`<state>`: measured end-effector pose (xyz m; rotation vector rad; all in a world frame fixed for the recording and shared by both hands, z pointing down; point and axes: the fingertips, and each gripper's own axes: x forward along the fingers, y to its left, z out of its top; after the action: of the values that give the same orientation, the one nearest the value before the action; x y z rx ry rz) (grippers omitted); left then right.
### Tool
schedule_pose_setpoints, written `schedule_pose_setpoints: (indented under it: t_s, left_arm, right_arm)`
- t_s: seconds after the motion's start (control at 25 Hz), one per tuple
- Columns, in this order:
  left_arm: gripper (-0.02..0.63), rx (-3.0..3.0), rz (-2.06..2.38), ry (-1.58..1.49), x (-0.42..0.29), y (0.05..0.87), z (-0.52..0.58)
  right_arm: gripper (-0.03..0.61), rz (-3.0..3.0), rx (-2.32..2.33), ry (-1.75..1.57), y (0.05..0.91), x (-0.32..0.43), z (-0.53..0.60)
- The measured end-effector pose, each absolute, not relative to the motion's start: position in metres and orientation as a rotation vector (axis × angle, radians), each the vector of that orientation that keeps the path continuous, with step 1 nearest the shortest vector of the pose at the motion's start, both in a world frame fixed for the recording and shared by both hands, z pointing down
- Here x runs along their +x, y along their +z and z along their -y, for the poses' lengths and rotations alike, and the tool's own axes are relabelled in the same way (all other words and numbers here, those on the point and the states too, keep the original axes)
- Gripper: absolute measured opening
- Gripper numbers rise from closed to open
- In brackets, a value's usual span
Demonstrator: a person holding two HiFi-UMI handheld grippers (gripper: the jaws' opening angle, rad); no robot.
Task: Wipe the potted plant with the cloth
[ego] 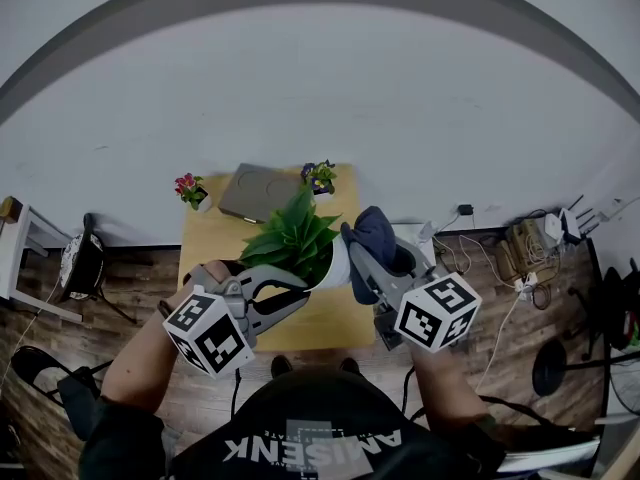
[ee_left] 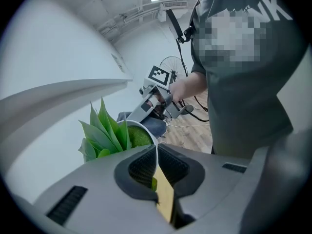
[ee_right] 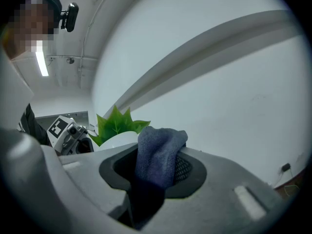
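Note:
The potted plant (ego: 293, 236) has broad green leaves and a white pot (ego: 336, 264), and it is tilted over the wooden table (ego: 330, 326). My left gripper (ego: 303, 291) is shut on the pot's thin white rim (ee_left: 156, 152), with the leaves (ee_left: 104, 130) just beyond the jaws. My right gripper (ego: 352, 250) is shut on a dark blue cloth (ego: 376, 236), which bunches up out of its jaws (ee_right: 158, 152). The cloth sits beside the pot on its right. In the right gripper view the leaves (ee_right: 117, 123) stand just past the cloth.
A flat grey board (ego: 255, 193) lies at the table's far edge between two small flower pots (ego: 190, 188) (ego: 320, 176). Cables and a power strip (ego: 520, 260) lie on the floor at the right. A dark stool (ego: 83, 263) stands left.

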<state>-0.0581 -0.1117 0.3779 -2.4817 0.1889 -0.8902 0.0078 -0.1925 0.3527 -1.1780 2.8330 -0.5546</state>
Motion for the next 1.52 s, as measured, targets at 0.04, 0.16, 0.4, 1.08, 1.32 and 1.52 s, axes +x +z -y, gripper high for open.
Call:
schedule_pose_setpoints:
  t_s: [0.04,0.16,0.4,1.08,1.32,1.52]
  left_arm:
    - [0.009,-2.479,-0.186,-0.895,-0.058,0.379,0.112]
    - [0.011,-2.466,-0.172,-0.911,-0.058,0.382,0.112]
    - [0.009,-2.407,-0.110,-0.968,-0.059,0.393,0.111]
    - [0.009,-2.141,0.133,-1.088,-0.060,0.412,0.076]
    - [0.009,-2.144,0.095,-1.068,-0.060,0.402,0.072]
    - [0.011,-2.149,0.070,-1.054,-0.060,0.396,0.071]
  right_arm:
    - [0.127,-2.828,-1.189,-0.574,0.358,0.010,0.193]
    - [0.127,-2.817,-1.213,-0.632,0.374,0.017,0.193]
    - [0.127,-2.827,-1.276,-0.740,0.409,0.029,0.191]
    - [0.127,-2.851,-0.973,-0.548,0.310,0.002,0.180]
    - [0.127,-2.843,-0.951,-0.599,0.315,-0.008,0.177]
    - [0.127,-2.819,-0.957,-0.679,0.333,-0.002,0.175]
